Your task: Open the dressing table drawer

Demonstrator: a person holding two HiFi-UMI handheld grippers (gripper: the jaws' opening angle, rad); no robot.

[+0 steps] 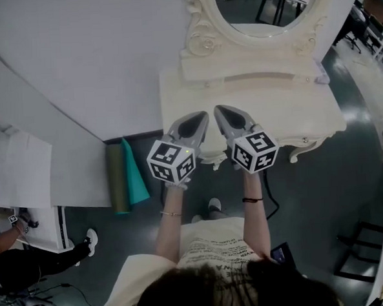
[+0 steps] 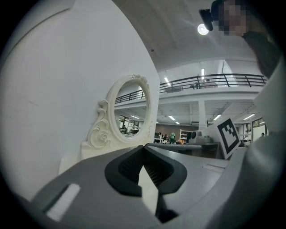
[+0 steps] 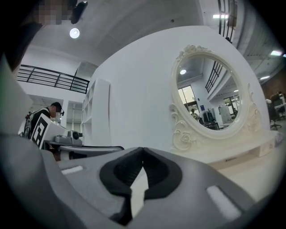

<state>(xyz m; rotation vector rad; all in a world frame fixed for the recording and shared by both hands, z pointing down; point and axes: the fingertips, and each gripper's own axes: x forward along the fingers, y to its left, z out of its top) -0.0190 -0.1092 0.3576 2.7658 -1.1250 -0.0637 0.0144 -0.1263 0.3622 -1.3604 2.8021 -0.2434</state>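
Dressing table [image 1: 305, 110]: cream. Its back stands against the white wall [image 1: 76, 59], and an oval mirror [image 1: 266, 2] in a carved frame rises along its back edge.
Surface: bare cream top. A low raised ledge [image 1: 257, 66] runs below the mirror, and the rest of the top is open.
Front edge: scalloped, with a curled apron [image 1: 304, 145] showing at the right. The drawer front lies under this edge, and no view shows it.
Left gripper [image 1: 203, 117]: held level over the front middle of the surface. Its jaws are pressed together at the tips, with nothing between them.
Right gripper [image 1: 219, 110]: just beside the left one, also level. Its jaws are likewise pressed together and empty.
Gap between grippers: the tips angle toward each other, near but apart. Both rear ends overhang the front edge.
Left end: an olive roll [image 1: 118, 179] and a teal sheet [image 1: 136, 175] stand against the wall, just beside the table.
Right end: open dark floor [image 1: 348, 172].
Below the front edge: the person's own shoe [image 1: 214, 204] and a black cable [image 1: 272, 205] on the floor.
Far left: a second person's leg and white shoe [image 1: 90, 239], well apart from the table.
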